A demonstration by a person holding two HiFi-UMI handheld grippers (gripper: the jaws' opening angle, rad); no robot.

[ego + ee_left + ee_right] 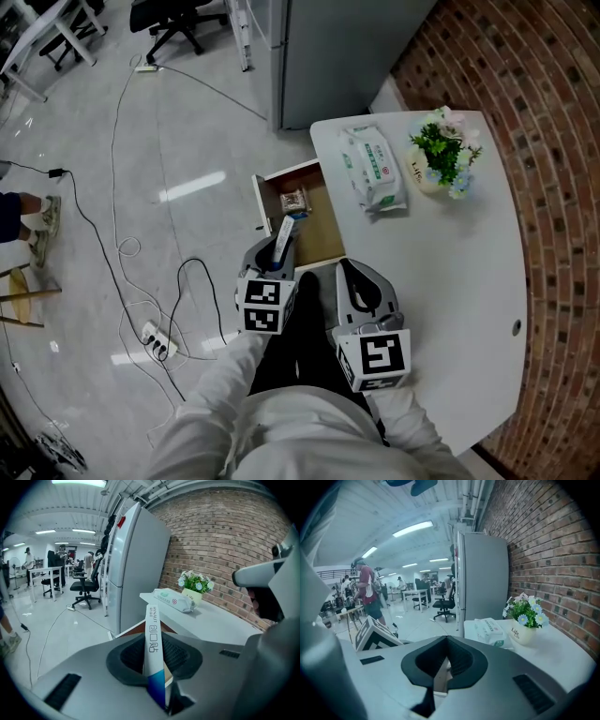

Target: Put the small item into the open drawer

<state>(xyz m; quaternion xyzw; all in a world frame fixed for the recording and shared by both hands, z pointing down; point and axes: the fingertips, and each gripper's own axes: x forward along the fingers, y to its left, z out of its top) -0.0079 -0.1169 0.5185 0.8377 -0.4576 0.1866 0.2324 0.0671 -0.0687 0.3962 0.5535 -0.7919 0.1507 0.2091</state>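
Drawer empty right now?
No, a small brown packet already lies inside the open drawer.

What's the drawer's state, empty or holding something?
Not empty: the open drawer holds a small packet on its floor; the left gripper holds a slim box.

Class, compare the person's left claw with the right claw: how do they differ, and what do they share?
The left claw grips a slim white-and-blue box; the right claw holds nothing. The left claw hangs over the open drawer; the right claw is over the white table's edge. Both point forward, side by side.
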